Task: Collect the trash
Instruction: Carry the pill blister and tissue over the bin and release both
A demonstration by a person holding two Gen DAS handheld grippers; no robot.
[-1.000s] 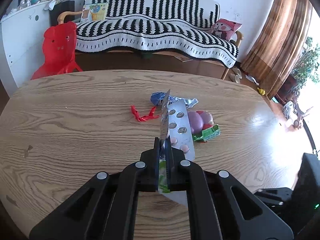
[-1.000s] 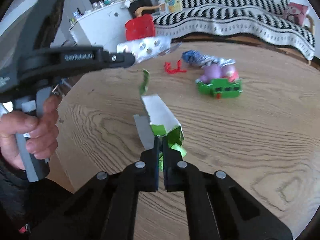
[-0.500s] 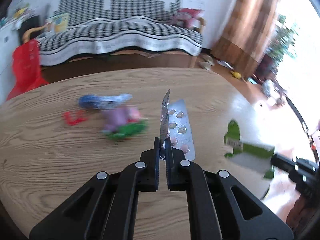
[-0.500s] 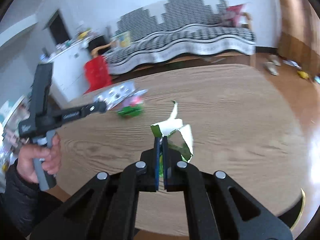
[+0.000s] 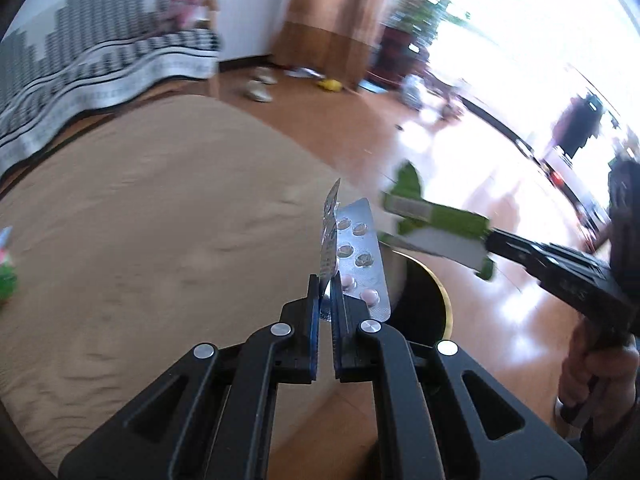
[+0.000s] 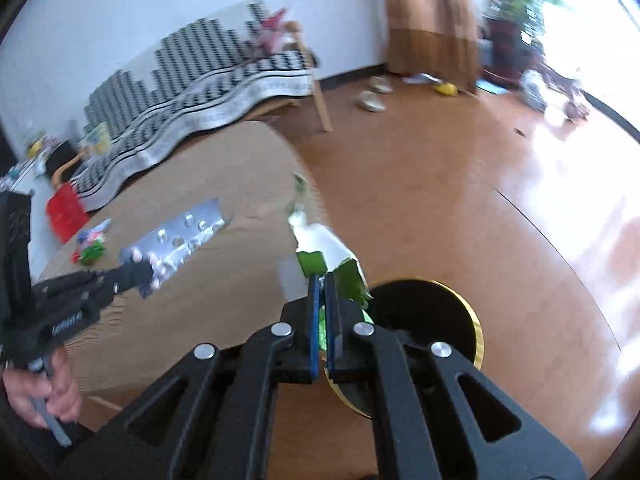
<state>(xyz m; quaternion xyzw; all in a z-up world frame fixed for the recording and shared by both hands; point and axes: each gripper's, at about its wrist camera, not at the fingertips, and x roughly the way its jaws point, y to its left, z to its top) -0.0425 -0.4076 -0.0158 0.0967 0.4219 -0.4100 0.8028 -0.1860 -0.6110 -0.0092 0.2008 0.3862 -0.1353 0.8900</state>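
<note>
Beyond the right edge of the table [image 5: 160,208], both grippers carry trash toward the bin [image 6: 460,300], a black pail with a gold rim standing on the floor just past that edge. Left: the left gripper [image 5: 329,280] is clamped on a foil pill sheet [image 5: 362,256] and a thin printed slip [image 5: 330,236], which stand upright from the jaws over the table's edge, short of the bin's mouth. Right: the right gripper [image 6: 320,280] is pinched on a torn green carton [image 6: 320,248], at the bin's near rim. Risks, as judged: the slip is held only by its lower end and may slide out in a fast swing; either piece, let go before it is over the opening, would land on the floor; the two tools, close together, could knock. Other litter [image 6: 90,246] remains near the table's far left edge.
</note>
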